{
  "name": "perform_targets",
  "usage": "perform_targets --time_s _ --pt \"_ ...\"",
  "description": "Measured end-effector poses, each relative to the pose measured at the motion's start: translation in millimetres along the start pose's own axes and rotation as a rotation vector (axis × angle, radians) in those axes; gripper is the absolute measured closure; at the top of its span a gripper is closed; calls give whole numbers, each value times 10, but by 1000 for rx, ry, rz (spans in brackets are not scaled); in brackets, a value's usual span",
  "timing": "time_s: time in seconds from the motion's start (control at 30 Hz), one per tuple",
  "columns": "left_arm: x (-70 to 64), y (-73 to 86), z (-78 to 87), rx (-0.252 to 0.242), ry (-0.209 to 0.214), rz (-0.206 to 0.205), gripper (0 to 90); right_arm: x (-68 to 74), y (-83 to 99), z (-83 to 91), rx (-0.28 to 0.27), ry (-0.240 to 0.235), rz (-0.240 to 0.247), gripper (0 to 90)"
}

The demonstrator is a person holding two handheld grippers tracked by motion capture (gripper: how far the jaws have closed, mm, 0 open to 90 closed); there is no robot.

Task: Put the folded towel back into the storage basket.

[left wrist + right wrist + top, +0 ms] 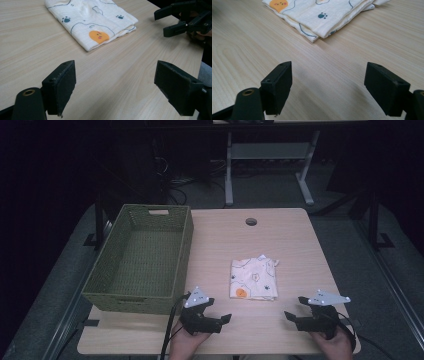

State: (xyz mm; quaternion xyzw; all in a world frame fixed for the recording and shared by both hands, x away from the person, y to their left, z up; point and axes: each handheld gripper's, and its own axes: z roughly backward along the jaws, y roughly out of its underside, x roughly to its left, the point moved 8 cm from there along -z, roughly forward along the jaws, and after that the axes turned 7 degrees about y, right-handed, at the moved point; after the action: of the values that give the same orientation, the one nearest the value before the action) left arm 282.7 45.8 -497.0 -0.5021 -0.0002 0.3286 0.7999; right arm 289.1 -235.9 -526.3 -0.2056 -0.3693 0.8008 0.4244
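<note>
Basket point(140, 260) of green weave is seen at the table's point(280, 235) left edge. Left gripper point(222, 312) is held with jaws spread. Folded printed cloth point(253, 278) lies mid-table, between the grippers. Right gripper point(295, 309) is likewise spread, grasping nothing.

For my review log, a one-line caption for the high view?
Folded printed cloth on table, green basket left, open left gripper and right gripper waiting.

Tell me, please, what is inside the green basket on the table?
The green basket looks empty: its woven bottom is bare in the high view. The near wall hides a small strip of the bottom beside it, so I cannot check that part. The folded cloth lies outside, on the table.
</note>
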Motion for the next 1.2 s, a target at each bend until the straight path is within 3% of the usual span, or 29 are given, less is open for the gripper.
perform_targets --time_s 0.17,0.33,0.4,0.43,0.6,0.87,1.2 --pt "27 -5 -17 -7 20 23 179 -1 16 6 0 -7 -10 220" --pt "-25 -35 19 -24 39 15 179 21 -6 22 -13 2 -5 220" --pt "-74 -54 20 -20 64 23 178 26 -5 17 -12 2 -5 221" --pt "-132 -87 23 -17 105 33 175 35 -6 3 -10 -1 -3 220" --pt "-184 -171 29 -9 93 -11 175 38 -13 -8 -17 4 -3 219" --pt "-137 -260 -43 -3 105 1 175 -5 -2 -6 -24 7 -21 212" --pt "-164 -505 -290 27 110 -25 175 -44 -18 45 -57 0 -42 213"
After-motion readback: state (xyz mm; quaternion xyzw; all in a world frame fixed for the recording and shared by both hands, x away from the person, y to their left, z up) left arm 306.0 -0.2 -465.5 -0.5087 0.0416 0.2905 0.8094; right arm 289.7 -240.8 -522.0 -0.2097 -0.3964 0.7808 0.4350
